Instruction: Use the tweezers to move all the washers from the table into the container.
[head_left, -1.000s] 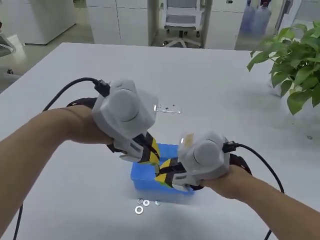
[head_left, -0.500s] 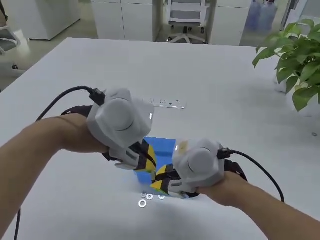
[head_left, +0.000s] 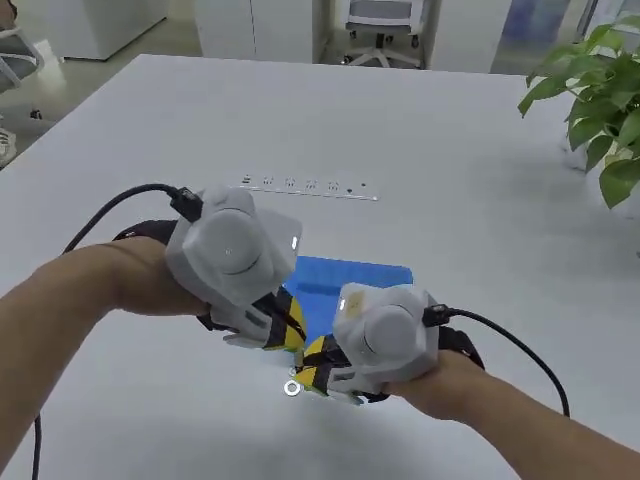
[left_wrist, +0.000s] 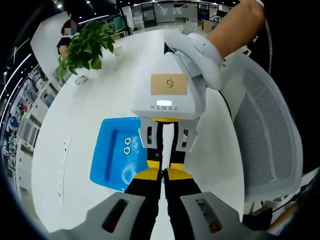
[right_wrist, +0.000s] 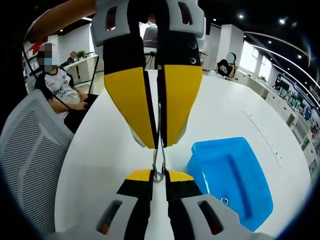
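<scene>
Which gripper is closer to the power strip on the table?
Left. The left gripper is on the near side of the power strip, by the blue container's left edge; the right gripper is farther back toward the person, at its near edge.

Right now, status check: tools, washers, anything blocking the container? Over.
Left tool shut on tweezers. Right tool pinching the tweezer tips around one washer, beside the blue container. Two washers already inside. Path to container looks open.
</scene>
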